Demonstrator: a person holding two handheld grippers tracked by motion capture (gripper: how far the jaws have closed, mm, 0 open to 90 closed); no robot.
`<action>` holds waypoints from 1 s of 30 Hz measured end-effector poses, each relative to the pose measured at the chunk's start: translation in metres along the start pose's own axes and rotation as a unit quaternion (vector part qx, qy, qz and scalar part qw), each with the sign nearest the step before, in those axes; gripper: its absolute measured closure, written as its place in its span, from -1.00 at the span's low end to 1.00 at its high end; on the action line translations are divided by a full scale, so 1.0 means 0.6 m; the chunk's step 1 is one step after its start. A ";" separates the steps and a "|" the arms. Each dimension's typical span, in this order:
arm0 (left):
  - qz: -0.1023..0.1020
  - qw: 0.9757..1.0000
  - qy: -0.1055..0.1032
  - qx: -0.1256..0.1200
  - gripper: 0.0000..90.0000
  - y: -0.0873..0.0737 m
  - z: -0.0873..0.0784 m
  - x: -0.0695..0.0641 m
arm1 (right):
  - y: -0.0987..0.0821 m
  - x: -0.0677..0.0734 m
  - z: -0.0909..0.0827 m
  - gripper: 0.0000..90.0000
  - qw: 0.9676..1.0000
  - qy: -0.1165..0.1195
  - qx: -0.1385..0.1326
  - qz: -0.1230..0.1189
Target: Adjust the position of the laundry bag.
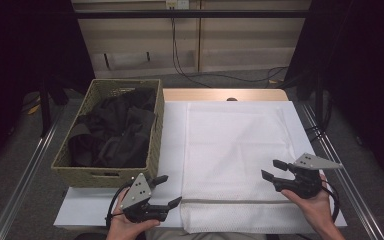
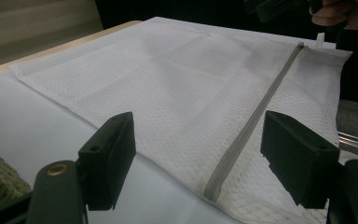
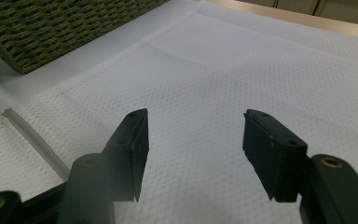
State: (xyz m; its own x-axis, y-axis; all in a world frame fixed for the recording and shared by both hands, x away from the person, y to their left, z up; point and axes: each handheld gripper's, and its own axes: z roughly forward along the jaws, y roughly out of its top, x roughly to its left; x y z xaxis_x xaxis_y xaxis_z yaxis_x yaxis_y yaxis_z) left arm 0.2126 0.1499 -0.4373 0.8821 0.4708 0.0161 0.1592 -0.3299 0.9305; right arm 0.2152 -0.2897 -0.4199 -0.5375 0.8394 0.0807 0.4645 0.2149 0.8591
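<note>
A white mesh laundry bag (image 1: pixel 230 145) lies flat on the white-covered table (image 1: pixel 172 150), and a grey zipper (image 1: pixel 230 201) runs across its near end. My left gripper (image 1: pixel 172 189) is at the front left, beside the bag's near left corner, open with nothing between its jaws. In the left gripper view, the left gripper (image 2: pixel 198 126) looks along the bag (image 2: pixel 177 88), with the zipper (image 2: pixel 256 112) ahead. My right gripper (image 1: pixel 269 168) hovers over the bag's right side, open and holding nothing. Below the right gripper (image 3: pixel 196 121) is mesh (image 3: pixel 242 60), and the zipper (image 3: pixel 32 135) lies off to the left.
A woven basket (image 1: pixel 105 176) holding dark clothes (image 1: pixel 115 130) stands at the table's left, close to the bag's left edge. The same basket (image 3: pixel 65 23) is visible in the right gripper view. Metal rails run along the floor on both sides. A cable lies on the floor behind the table.
</note>
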 end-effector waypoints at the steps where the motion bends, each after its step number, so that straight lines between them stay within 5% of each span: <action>1: -0.002 1.000 -0.002 0.000 -0.41 0.000 0.000 0.000 | 0.004 0.002 0.004 -0.09 1.000 0.005 0.000 -0.005; 10: -0.007 1.000 0.006 0.016 -0.31 -0.004 0.005 0.010 | 0.051 0.018 0.061 0.03 0.999 0.031 0.007 -0.030; 17: -0.026 0.999 -0.027 0.016 -0.43 -0.001 0.012 0.017 | 0.086 0.025 0.111 0.05 0.998 0.041 0.022 -0.045; 21: -0.027 0.999 -0.018 0.020 -0.46 0.003 0.023 0.030 | 0.108 0.031 0.143 0.05 0.997 0.048 0.027 -0.055; 23: -0.022 0.999 -0.007 0.029 -0.38 0.004 0.025 0.029 | 0.119 0.033 0.158 0.05 0.997 0.054 0.024 -0.053; 30: -0.022 0.999 -0.022 0.036 -0.48 -0.004 0.033 0.016 | 0.142 0.046 0.213 0.07 0.995 0.065 0.038 -0.060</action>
State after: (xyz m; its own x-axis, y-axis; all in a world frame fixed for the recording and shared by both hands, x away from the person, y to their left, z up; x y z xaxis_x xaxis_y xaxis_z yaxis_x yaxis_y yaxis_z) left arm 0.2296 0.1392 -0.4467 0.8918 0.4506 -0.0422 0.2289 -0.3688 0.9009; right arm 0.3300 -0.1846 -0.4092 -0.6767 0.7346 0.0491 0.4407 0.3507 0.8263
